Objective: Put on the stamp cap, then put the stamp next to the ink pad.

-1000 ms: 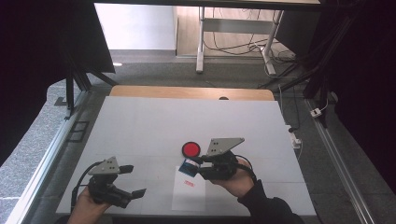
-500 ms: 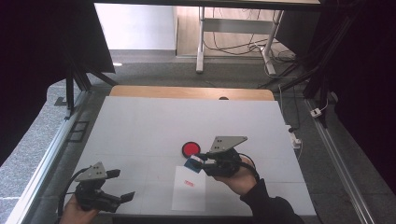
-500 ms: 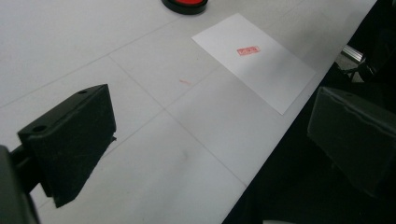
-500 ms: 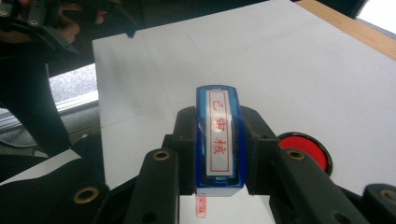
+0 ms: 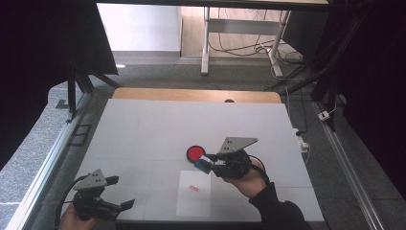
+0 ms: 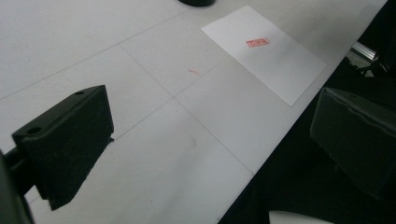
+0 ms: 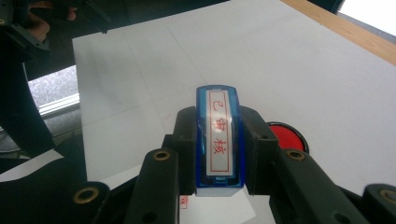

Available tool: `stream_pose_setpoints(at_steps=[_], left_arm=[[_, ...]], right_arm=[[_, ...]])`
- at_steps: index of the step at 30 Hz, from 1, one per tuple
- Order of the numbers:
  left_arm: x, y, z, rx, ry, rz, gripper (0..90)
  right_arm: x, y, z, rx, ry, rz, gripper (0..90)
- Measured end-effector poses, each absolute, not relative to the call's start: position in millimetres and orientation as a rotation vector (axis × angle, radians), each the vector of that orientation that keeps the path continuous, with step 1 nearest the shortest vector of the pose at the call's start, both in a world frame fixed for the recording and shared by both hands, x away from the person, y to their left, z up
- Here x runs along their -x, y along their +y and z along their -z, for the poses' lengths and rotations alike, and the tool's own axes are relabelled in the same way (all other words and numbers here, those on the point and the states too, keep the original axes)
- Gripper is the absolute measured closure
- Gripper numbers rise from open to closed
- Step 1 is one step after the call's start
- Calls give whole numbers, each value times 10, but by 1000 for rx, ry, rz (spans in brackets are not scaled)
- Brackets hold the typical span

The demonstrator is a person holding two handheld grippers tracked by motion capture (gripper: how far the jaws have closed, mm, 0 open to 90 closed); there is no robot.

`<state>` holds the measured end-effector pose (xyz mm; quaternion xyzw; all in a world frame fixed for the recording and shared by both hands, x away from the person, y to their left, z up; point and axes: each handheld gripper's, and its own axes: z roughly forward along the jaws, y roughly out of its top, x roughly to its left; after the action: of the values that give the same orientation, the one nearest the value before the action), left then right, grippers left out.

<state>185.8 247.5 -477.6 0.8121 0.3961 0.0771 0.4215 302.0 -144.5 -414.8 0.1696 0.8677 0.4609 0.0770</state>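
My right gripper point(image 5: 207, 164) is shut on a blue stamp point(image 5: 204, 163) and holds it just above the table, beside a round red ink pad point(image 5: 195, 153). In the right gripper view the stamp point(image 7: 218, 135) sits between the pads with its red-lettered label facing the camera, and the ink pad point(image 7: 286, 135) lies behind it to the right. A white paper sheet point(image 5: 194, 201) bearing a small red stamp mark point(image 5: 193, 188) lies near the table's front edge. My left gripper point(image 5: 119, 192) is open with nothing in it, over the front left corner, its jaws wide apart point(image 6: 212, 140); the sheet point(image 6: 264, 60) lies beyond them.
The white tabletop point(image 5: 191, 124) has a wooden strip point(image 5: 191, 95) along its far edge. Metal rails run down both sides, and a cable and plug point(image 5: 301, 141) lie at the right edge. Dark curtains and stand legs surround the table.
My left gripper has drawn back to the left, toward the front left corner. The right gripper keeps the stamp in nearly the same place.
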Motion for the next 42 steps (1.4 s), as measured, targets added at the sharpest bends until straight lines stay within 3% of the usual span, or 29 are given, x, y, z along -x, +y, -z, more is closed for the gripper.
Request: stream_pose_setpoints(at_steps=[42], left_arm=[[-1841, 2472, 4777, -2058, 1028, -205, 0]], right_arm=[[-3524, -2098, 4394, -865, 2424, -1139, 707]])
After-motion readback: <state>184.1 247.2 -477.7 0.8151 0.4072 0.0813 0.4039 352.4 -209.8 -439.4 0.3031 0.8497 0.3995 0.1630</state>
